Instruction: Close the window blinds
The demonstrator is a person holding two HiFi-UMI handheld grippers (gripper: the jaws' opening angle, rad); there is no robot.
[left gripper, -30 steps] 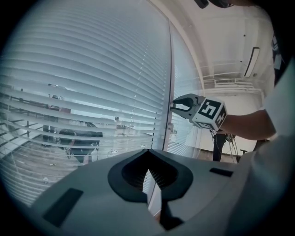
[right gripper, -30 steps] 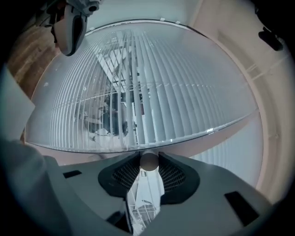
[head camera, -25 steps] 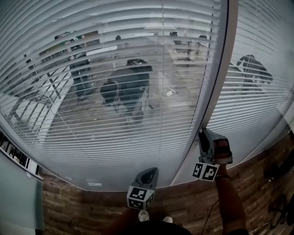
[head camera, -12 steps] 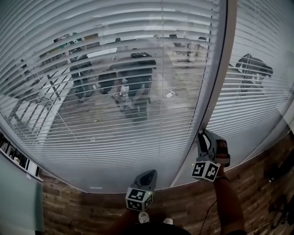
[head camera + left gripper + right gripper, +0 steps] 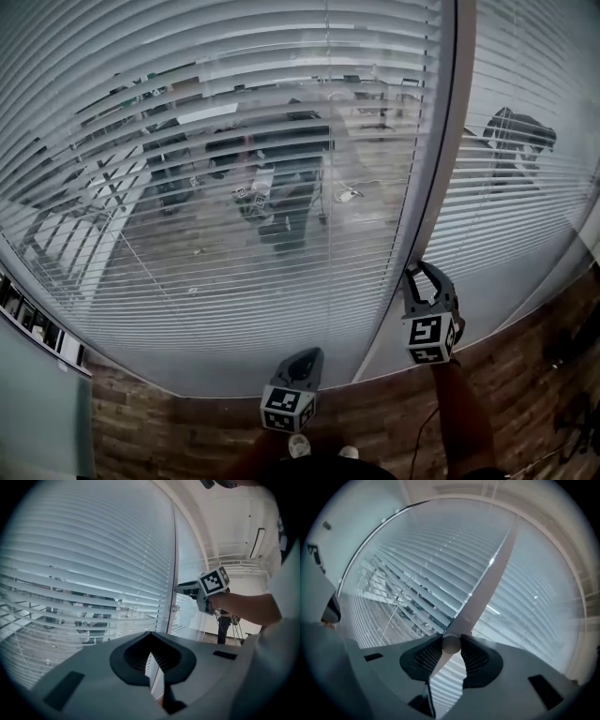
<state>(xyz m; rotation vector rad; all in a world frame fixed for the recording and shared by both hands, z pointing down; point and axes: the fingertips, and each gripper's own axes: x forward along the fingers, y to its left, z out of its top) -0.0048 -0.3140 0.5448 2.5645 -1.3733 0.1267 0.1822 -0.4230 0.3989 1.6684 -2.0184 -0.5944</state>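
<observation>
Window blinds (image 5: 234, 141) of thin white horizontal slats hang in two panels, a wide one on the left and a narrower one (image 5: 530, 187) on the right, split by one pale frame post (image 5: 439, 169). Dark shapes show between the slats. The left tongs (image 5: 307, 351), low before the wide panel, are pressed together and empty. The right tongs (image 5: 424, 272) pinch one round knob (image 5: 451, 644) at the post.
</observation>
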